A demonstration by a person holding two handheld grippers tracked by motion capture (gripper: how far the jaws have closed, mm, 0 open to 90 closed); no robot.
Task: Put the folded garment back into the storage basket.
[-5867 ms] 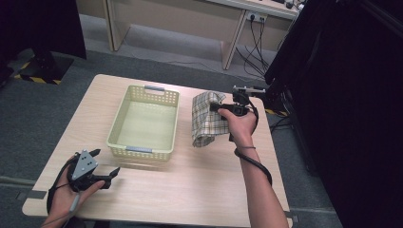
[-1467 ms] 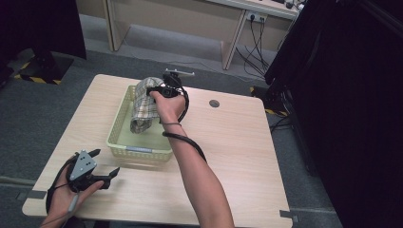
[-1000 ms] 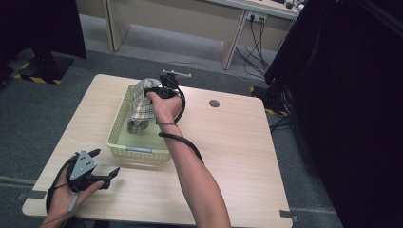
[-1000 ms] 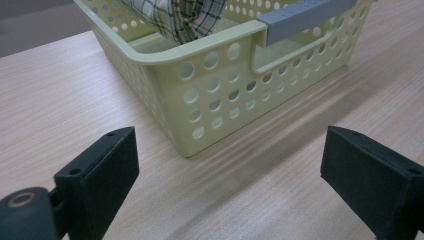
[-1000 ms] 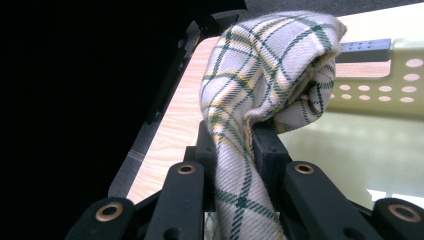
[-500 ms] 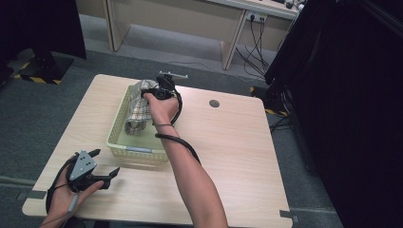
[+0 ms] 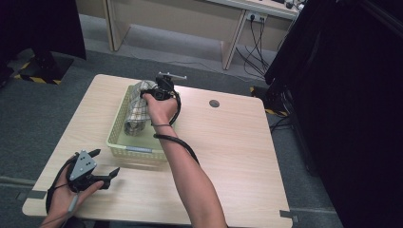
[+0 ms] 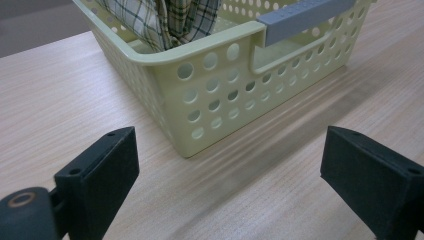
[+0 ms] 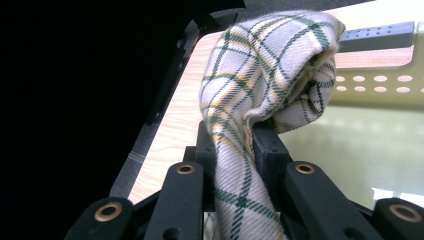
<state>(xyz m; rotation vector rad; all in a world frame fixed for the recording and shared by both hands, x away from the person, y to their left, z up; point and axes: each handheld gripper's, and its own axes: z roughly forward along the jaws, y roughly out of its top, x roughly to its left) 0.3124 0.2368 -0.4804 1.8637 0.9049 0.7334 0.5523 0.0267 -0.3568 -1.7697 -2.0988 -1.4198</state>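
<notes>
A plaid cloth hangs down into the pale yellow-green basket, its lower end resting on the basket floor. My right gripper is shut on the cloth's top, over the basket's far end. In the right gripper view the plaid cloth is pinched between the two jaws and bulges above them, with the basket wall behind. My left gripper lies open near the table's front left, just short of the basket. In the left gripper view, the basket corner stands between its spread jaws, and plaid cloth lies inside.
The light wooden table has a round cable hole at the back right. A dark partition stands to the right of the table. Another desk and hanging cables are beyond, across grey carpet.
The right gripper carried the cloth from the table's right side over to the basket. In the last second it lowered slightly, and the cloth now sags into the basket. The left gripper stayed still.
</notes>
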